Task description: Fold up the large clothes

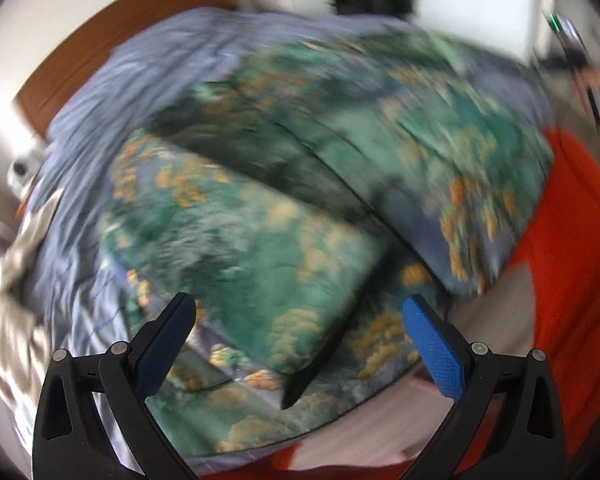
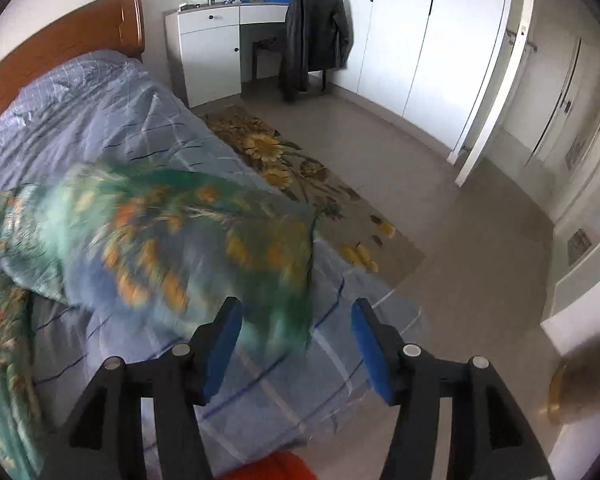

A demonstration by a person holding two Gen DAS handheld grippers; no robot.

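Left wrist view only: grey-white striped cloth bunched at the left edge of the bed, orange-red fabric at right, probably the person's clothing, heavy motion blur. Right wrist view only: white desk cabinet, dark jacket draped over a chair, white wardrobe doors, yellow sunflower-print rug on the grey floor.

Large green-and-blue garment with orange floral print lies on the blue checked bedcover of the wooden-headboard bed. It is folded into layered panels, one flap overlapping another, with a dark edge showing at the fold. In the right view the same cloth is a blurred flap lying near the bed's edge.

Left tongs tilted down above the near fold, jaws wide apart, nothing between the pads. Right tongs angled down over the bed corner, jaws apart, not pressing the cloth, whose blurred edge lies beyond the pads.
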